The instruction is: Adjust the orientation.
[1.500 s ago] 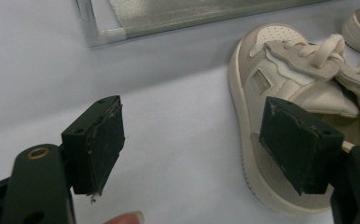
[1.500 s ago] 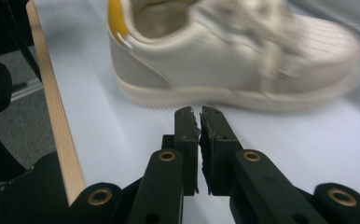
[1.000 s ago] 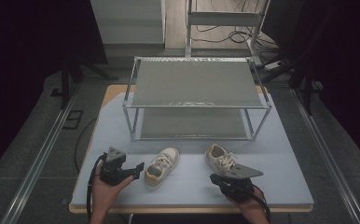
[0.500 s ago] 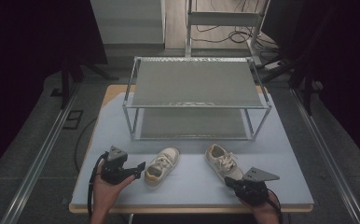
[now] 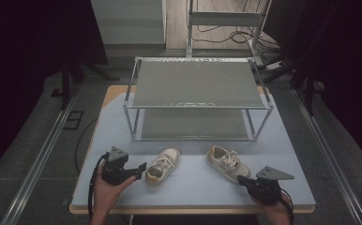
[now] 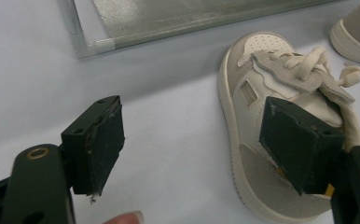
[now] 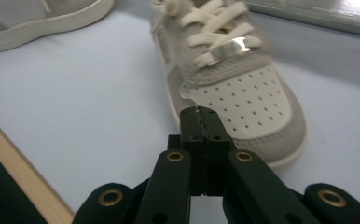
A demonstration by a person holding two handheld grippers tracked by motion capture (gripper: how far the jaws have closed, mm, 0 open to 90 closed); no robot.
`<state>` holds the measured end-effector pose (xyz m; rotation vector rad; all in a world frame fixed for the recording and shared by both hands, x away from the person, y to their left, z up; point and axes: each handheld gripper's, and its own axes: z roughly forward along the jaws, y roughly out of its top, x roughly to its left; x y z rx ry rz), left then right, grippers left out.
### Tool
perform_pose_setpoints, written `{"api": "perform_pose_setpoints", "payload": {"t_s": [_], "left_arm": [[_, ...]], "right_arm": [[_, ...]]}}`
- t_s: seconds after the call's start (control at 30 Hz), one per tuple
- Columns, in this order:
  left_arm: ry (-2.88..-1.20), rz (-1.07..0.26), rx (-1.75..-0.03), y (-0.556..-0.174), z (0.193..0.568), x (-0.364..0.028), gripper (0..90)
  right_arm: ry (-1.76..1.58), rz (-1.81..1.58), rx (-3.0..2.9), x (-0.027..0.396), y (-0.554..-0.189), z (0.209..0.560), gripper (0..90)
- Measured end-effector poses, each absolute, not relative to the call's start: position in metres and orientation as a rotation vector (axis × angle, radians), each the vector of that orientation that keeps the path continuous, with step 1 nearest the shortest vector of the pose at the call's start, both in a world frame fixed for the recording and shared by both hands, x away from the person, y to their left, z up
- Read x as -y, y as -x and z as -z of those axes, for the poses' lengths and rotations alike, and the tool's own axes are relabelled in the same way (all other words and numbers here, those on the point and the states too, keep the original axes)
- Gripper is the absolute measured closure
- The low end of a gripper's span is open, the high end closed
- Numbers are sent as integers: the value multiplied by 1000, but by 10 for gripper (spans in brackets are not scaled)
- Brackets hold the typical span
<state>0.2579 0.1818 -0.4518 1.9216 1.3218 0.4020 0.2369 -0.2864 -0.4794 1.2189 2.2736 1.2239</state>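
Observation:
Two small beige-and-white lace-up shoes lie on the pale blue table top (image 5: 193, 187). The left shoe (image 5: 162, 166) (image 6: 243, 88) lies just right of my left gripper (image 5: 139, 168) (image 6: 192, 126). This gripper is open, its right jaw over the shoe's heel side and its left jaw over bare table. The right shoe (image 5: 227, 164) (image 7: 243, 93) points its toe at my right gripper (image 5: 243, 180) (image 7: 200, 114). That gripper is shut on nothing, its tips just short of the toe.
A two-level metal rack (image 5: 198, 84) with mesh shelves stands behind the shoes; its lower shelf (image 6: 169, 18) is near the left shoe. The table's wooden front edge (image 7: 24, 177) runs close under the right gripper. A hand holds each gripper.
My right gripper has drawn back from the right shoe, to the right and toward the front edge. The left gripper and both shoes have stayed put.

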Motion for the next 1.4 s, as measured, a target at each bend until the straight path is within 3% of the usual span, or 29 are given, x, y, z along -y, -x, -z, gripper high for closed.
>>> {"api": "perform_pose_setpoints", "payload": {"t_s": [0.9,1.2,1.4], "left_arm": [[-1919,-405,-1322,-257,450,-182,218],[-1916,-404,-1315,-255,448,-182,218],[-1923,-398,-1308,-255,449,-180,218]], "right_arm": [[-1384,-1157,-2141,322,-281,486,896],[-1288,-1244,-2109,314,-251,458,896],[-1137,-1333,-2156,283,-229,438,895]]}}
